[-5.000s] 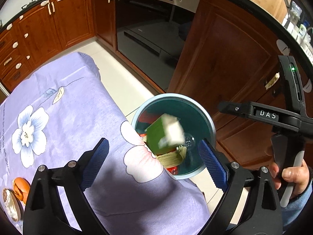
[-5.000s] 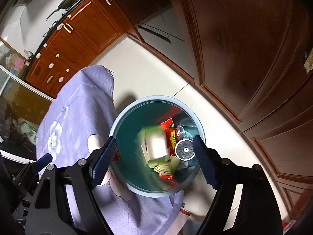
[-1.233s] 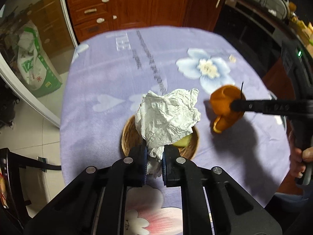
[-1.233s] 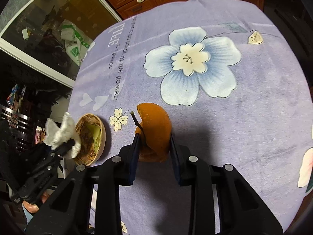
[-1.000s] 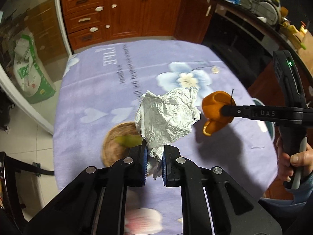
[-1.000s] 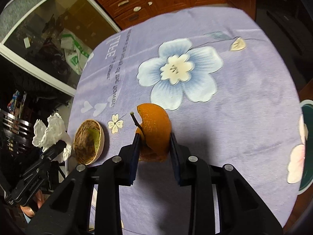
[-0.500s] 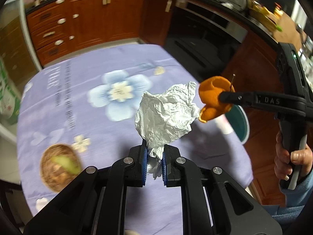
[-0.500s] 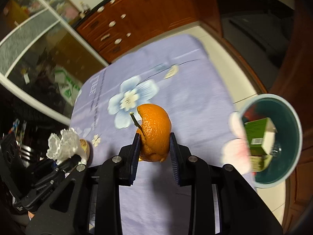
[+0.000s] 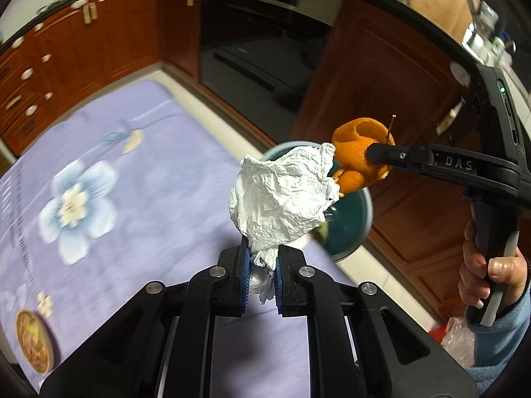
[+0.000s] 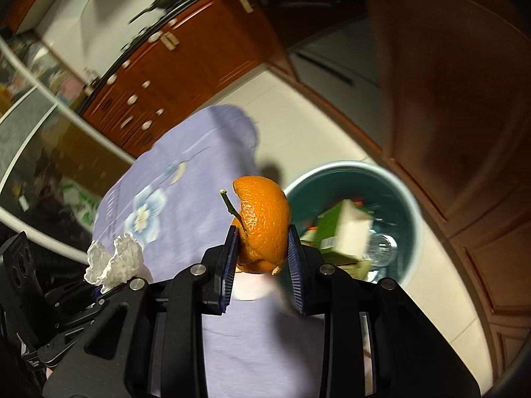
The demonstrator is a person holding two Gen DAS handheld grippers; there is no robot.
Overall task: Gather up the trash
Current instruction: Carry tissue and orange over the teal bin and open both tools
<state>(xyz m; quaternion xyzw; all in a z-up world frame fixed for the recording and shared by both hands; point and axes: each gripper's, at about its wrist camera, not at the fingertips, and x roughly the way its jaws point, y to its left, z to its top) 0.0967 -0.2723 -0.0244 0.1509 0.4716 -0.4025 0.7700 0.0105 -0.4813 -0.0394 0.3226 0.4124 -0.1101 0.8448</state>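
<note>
My left gripper (image 9: 261, 273) is shut on a crumpled white paper napkin (image 9: 282, 199), which stands up above its blue pads over the table's edge. My right gripper (image 10: 261, 253) is shut on a piece of orange peel (image 10: 264, 225) with a short stem; in the left wrist view the orange peel (image 9: 360, 159) hangs just right of the napkin, over the bin. The teal round trash bin (image 10: 403, 199) stands on the floor beside the table, holding a green carton (image 10: 338, 230) and other trash. From the right wrist view the napkin (image 10: 114, 262) shows at the lower left.
A purple flowered tablecloth (image 9: 99, 172) covers the table. A small woven dish (image 9: 33, 341) lies at its near left. Brown wooden cabinets (image 9: 381, 76) and a dark oven (image 9: 265, 46) stand behind the bin. A hand in a blue sleeve (image 9: 488, 275) holds the right gripper's handle.
Both grippers have swung from the middle of the table toward its edge, carrying napkin and peel. The bin has come into view close under them, and the woven dish has dropped back to the left.
</note>
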